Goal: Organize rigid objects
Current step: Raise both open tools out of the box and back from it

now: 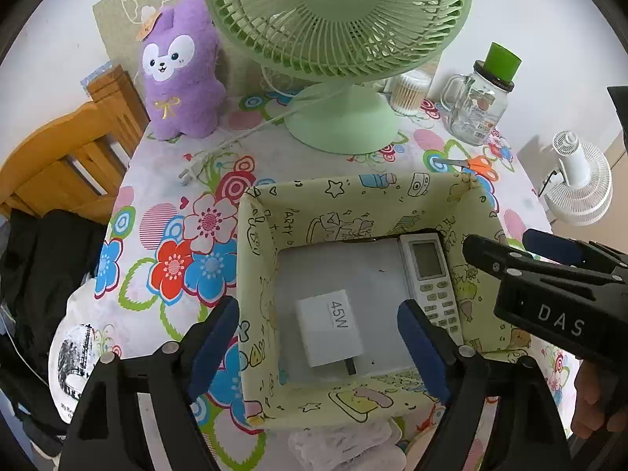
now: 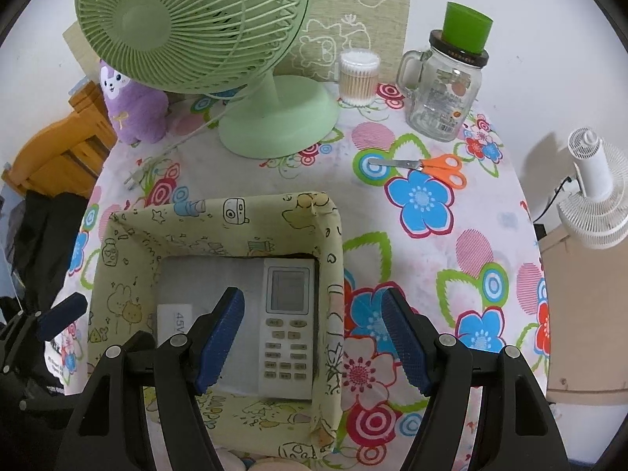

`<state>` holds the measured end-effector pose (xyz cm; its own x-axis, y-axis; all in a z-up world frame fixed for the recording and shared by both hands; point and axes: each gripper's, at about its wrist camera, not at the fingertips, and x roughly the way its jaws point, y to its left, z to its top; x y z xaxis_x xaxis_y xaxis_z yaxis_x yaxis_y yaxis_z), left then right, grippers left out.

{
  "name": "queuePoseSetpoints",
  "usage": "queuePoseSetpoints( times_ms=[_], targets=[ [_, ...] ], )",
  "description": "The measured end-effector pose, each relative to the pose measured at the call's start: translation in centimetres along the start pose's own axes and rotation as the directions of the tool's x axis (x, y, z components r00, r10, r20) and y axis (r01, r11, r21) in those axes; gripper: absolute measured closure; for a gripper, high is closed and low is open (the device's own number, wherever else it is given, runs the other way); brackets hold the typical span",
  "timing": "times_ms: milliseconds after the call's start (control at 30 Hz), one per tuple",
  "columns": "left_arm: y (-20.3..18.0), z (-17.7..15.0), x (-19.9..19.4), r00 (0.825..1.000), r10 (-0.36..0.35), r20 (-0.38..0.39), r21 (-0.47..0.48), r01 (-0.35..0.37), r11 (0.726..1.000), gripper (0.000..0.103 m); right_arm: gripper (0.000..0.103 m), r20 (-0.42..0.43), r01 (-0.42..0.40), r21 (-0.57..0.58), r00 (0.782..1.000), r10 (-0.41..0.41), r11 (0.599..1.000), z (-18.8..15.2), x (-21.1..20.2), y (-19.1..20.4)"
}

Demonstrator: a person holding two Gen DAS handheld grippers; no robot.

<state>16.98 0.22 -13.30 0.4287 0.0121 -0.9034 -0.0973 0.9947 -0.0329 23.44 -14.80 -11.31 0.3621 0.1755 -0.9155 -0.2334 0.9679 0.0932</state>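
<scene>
The left gripper (image 1: 318, 337) hangs over the pale green fabric storage box with cartoon prints (image 1: 392, 192), its blue-padded fingers (image 1: 214, 337) spread wide and released. The small white 45W power adapter (image 1: 329, 327) lies flat on the box floor between and below them, touched by neither pad. The left finger sits outside the box's left wall, the right finger inside the box, just beside the adapter.

The right gripper (image 2: 314, 339) also stands released, gripping nothing. Its left finger (image 2: 219, 339) hangs over the box interior, and its right finger is outside the right wall, above the flowered cloth on the desk (image 2: 471, 204). The white remote control with a grey screen (image 2: 288, 325) lies lengthwise along the box's right wall, under the gap between these fingers, apart from both.

Beyond the box, orange-handled scissors (image 2: 428, 167) lie on the desk. Farther back stand a light green desk fan (image 2: 196, 27), a purple plush toy (image 1: 182, 74), a tub of cotton swabs (image 2: 359, 76) and a clear glass mug jar carrying a green cup (image 2: 447, 86).
</scene>
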Motion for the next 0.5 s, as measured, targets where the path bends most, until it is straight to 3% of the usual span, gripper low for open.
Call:
queuePoseSetpoints(
  times_ms=[500],
  targets=[
    [0.0, -1.5, -3.8, 0.999, -0.029, 0.036, 0.017, 0.028, 0.999, 0.01, 0.028, 0.032, -0.02, 0.001, 0.999, 0.02, 1.0, -2.7, -3.7, 1.1]
  ],
)
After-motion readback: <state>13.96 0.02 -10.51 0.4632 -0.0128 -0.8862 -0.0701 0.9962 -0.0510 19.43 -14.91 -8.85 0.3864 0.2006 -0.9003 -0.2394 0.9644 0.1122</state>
